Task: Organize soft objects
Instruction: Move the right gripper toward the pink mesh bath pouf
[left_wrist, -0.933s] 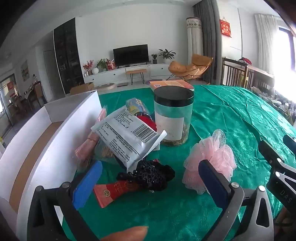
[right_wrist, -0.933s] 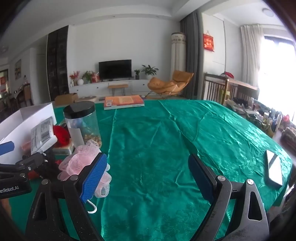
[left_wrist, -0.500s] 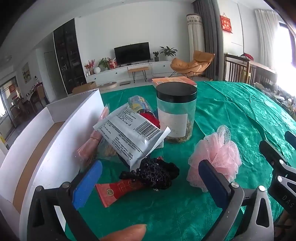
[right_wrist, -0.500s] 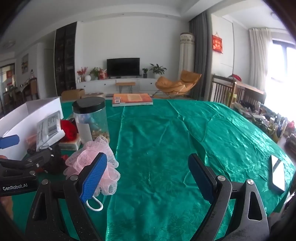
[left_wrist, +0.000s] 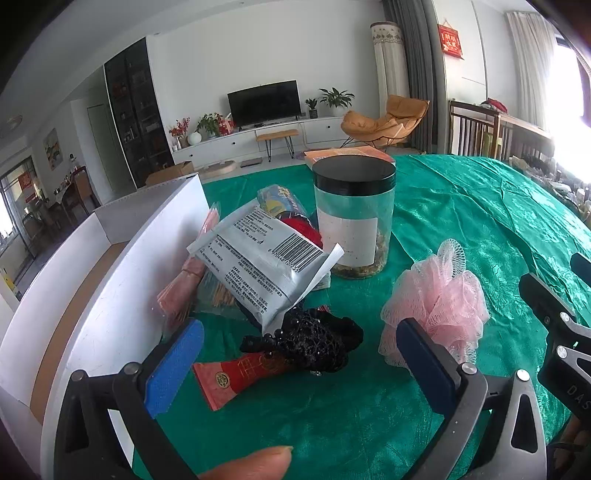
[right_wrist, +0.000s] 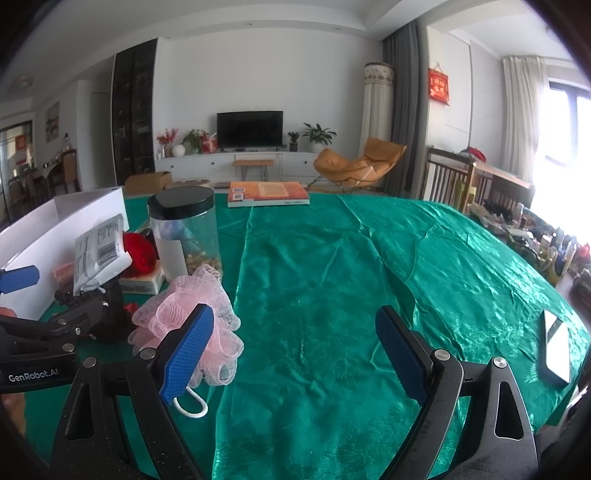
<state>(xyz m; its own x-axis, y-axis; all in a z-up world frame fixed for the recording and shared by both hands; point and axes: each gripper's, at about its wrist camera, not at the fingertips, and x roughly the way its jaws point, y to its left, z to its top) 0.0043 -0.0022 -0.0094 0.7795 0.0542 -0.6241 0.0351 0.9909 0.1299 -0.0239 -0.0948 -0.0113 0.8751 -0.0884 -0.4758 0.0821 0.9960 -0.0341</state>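
1. We hold both grippers low over the table (right_wrist: 332, 277), which is draped in green cloth. Neither grips anything.
2. Our left gripper (left_wrist: 299, 354) has its jaws spread wide. Between the pads, just ahead, lies the black net bundle (left_wrist: 310, 341), resting partly on a red packet (left_wrist: 236, 373).
3. The pink pouf (left_wrist: 439, 302) sits on the cloth just beyond the left gripper's right-hand pad, near the jar (left_wrist: 352, 218) but apart from it.
4. Our right gripper (right_wrist: 295, 350) is also wide open, with only bare cloth between its pads. In its view the pouf (right_wrist: 192, 314) lies off to the left, partly behind the left-hand pad, so it is outside the gap.
5. The white box (left_wrist: 92, 295) stands open at the left, with the grey packet (left_wrist: 266, 262) and other wrapped goods leaning against its wall.
6. We judge the black bundle the easier pick: it is centred on the left jaws and the box is on that side. Its long axis runs roughly across the gap, so closing would squeeze it end to end.
7. For the pouf, the right gripper would need to swing left first.
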